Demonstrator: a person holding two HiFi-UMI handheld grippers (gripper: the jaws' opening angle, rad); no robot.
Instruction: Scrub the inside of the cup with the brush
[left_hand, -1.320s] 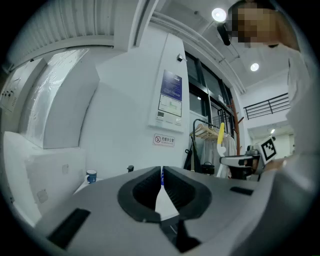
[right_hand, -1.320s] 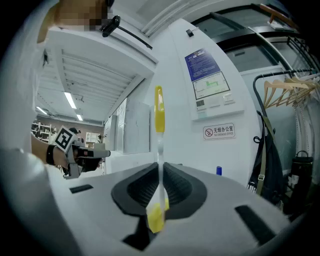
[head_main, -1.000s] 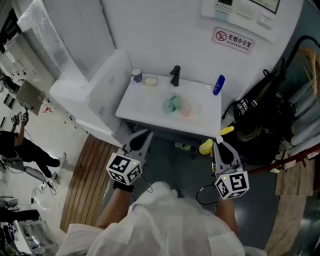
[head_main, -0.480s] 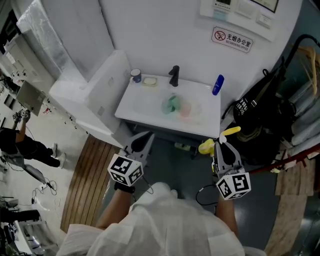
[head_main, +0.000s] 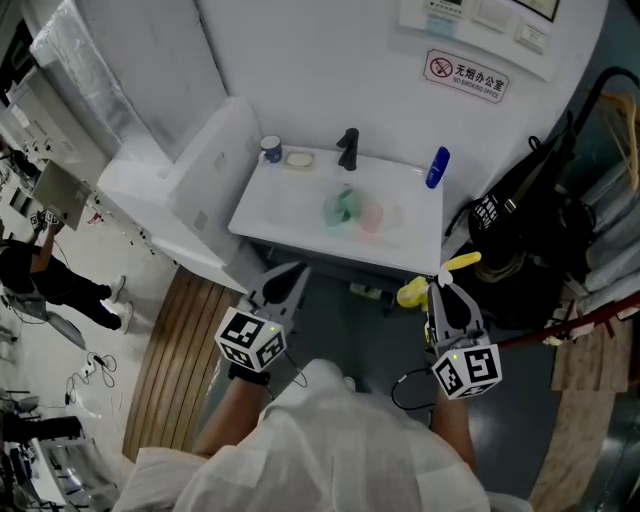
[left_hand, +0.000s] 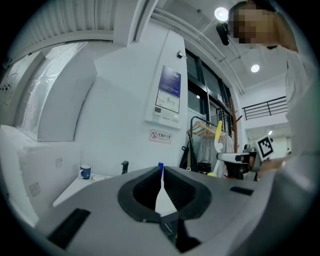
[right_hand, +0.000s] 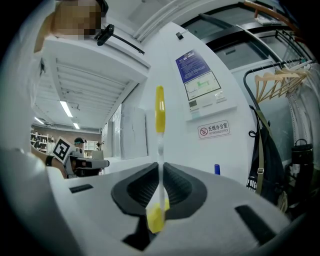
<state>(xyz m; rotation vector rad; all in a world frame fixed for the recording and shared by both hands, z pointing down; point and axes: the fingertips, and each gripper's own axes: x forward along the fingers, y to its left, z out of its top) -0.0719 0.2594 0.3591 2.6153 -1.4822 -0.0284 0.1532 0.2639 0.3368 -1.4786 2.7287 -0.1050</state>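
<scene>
Clamping yellow brush (head_main: 412, 292), right gripper (head_main: 444, 286); left gripper (head_main: 294, 270) closed, empty; wall sign (head_main: 466, 77) reads "无烟办公室".

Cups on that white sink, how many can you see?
3. A translucent green cup and a translucent pink cup sit side by side in the middle of the white sink; a blue-and-white mug stands at its back left corner. None looks hidden.
</scene>
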